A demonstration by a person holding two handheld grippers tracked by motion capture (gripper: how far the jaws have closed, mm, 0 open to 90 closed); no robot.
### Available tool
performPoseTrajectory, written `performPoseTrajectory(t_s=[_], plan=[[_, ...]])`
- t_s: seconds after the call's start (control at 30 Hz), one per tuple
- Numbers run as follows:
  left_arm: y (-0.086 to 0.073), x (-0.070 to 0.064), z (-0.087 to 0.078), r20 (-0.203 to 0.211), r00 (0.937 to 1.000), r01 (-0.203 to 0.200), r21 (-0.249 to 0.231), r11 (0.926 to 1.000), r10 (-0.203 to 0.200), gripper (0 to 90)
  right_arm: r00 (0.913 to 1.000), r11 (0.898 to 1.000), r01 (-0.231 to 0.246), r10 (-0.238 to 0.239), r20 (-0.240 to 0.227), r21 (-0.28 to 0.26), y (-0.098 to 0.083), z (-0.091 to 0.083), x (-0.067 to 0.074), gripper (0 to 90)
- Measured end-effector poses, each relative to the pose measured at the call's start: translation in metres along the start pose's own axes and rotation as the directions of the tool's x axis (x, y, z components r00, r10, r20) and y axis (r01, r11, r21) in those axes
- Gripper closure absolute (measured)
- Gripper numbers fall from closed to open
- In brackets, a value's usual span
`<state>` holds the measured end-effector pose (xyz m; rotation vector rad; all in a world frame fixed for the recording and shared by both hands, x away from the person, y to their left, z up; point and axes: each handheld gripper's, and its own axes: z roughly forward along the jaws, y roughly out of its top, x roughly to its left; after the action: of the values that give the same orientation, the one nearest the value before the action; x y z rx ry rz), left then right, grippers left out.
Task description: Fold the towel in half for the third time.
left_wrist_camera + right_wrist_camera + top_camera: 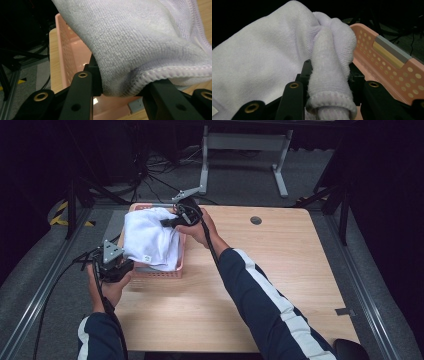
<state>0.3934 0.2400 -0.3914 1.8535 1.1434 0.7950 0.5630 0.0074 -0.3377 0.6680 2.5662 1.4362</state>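
The bench (240, 285) is a pale wooden top with a small dark round cap (256, 220) set into it, well to the right of the basket. The pink basket (157, 272) stands near the bench's far left corner, its walls pierced with rows of small holes; in the right gripper view a grey and tan strip (390, 51) runs along its rim.

A white towel (150, 237) hangs stretched over the basket, covering most of its opening, with a small tag (147, 258) on the edge nearest the person. Whether the towel's underside touches the basket floor is hard to judge from these angles.

The left gripper (127, 263) sits at the basket's near left corner, and its jaws are clamped on a folded, stitched corner of the towel, as the left gripper view shows, with the basket wall just behind. The right gripper (167, 223) is at the basket's far right side, and its jaws pinch a bunched roll of the towel's hem between them, seen close in the right gripper view, with the basket rim just to the right.
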Motion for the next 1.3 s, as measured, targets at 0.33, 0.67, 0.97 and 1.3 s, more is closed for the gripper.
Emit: performPoseTrajectory(t_s=[0.33,0.67,0.97,1.3], plan=[[-0.004,-0.002,0.02,0.005,0.9992,-0.04,0.078,0.9961,0.04,68.1,0.9994,0.999,-0.031,0.03,0.02,0.042,-0.017,0.015,-0.017,64.2],[-0.012,0.004,0.023,0.02,0.9997,0.011,0.099,0.995,-0.013,46.3,0.9971,0.996,-0.02,0.013,0.074,0.091,-0.028,0.028,-0.018,54.9],[-0.005,-0.011,0.015,0.062,0.9973,-0.042,0.048,0.998,0.039,31.5,0.9951,0.993,-0.003,-0.009,0.099,0.119,-0.034,0.02,-0.022,40.5],[0.004,-0.046,0.007,0.149,0.9853,-0.089,0.021,0.9958,0.085,23.5,0.9926,0.989,0.073,-0.084,0.087,0.129,-0.045,-0.011,-0.01,38.7]])
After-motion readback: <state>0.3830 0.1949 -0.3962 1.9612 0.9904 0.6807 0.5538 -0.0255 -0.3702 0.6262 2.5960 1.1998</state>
